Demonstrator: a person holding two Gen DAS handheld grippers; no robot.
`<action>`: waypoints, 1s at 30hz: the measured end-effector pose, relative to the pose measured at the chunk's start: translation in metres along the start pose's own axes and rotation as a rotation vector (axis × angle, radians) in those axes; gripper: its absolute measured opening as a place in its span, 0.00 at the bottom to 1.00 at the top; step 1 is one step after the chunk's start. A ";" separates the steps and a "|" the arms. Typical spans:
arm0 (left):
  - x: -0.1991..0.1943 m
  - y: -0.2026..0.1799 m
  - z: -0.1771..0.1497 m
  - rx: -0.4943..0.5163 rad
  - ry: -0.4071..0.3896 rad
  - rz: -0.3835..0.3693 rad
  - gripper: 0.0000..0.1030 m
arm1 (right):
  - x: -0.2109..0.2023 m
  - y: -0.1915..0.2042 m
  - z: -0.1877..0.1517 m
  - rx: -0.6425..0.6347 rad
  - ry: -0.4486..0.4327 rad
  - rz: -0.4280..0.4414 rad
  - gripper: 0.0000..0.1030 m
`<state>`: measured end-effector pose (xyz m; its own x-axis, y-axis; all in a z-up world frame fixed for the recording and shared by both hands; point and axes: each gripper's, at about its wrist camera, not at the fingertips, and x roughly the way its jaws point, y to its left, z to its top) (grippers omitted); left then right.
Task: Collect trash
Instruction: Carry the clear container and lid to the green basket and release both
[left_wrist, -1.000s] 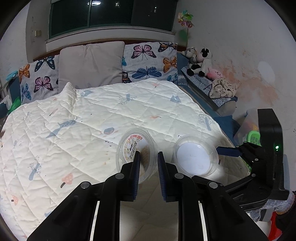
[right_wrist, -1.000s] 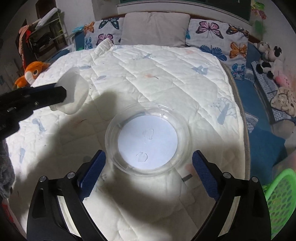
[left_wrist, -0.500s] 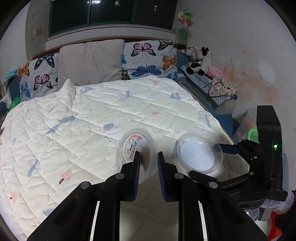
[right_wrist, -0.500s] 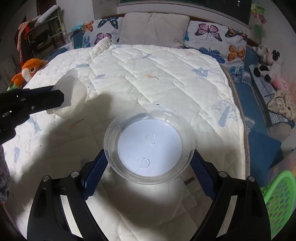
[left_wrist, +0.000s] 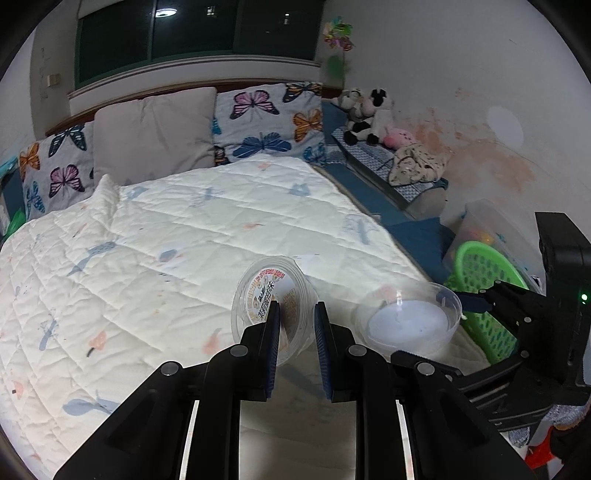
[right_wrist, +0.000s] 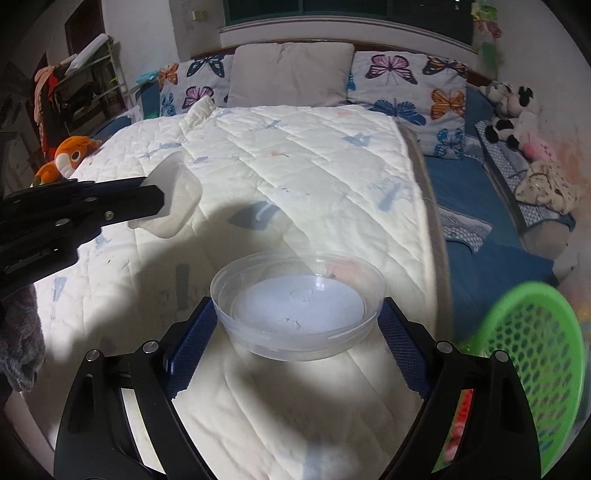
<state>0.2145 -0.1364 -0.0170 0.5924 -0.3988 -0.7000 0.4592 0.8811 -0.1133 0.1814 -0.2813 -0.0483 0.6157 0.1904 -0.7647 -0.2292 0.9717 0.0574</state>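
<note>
Your right gripper (right_wrist: 295, 328) grips the clear plastic bowl (right_wrist: 297, 306); your left gripper (left_wrist: 297, 325) pinches the labelled cup (left_wrist: 273, 295). The green basket (right_wrist: 539, 354) lies right of the right jaws, probably the drop point.

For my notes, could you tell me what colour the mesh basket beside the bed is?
Bright green basket, clearest in the right wrist view.

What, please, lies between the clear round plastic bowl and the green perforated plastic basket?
Nothing solid: in the right wrist view, only the white quilted bed cover's edge and blue bedding separate the clear round plastic bowl from the green perforated plastic basket.
</note>
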 end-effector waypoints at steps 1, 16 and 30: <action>0.000 -0.006 0.000 0.006 0.000 -0.007 0.18 | -0.004 -0.002 -0.003 0.003 -0.004 -0.002 0.85; 0.005 -0.085 0.004 0.098 0.004 -0.095 0.18 | -0.068 -0.056 -0.059 0.133 -0.063 -0.034 0.83; 0.018 -0.147 0.007 0.166 0.026 -0.171 0.18 | -0.112 -0.108 -0.099 0.260 -0.115 -0.090 0.83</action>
<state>0.1625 -0.2745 -0.0077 0.4802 -0.5301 -0.6988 0.6552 0.7465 -0.1159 0.0624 -0.4212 -0.0329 0.7097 0.1019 -0.6971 0.0220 0.9858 0.1665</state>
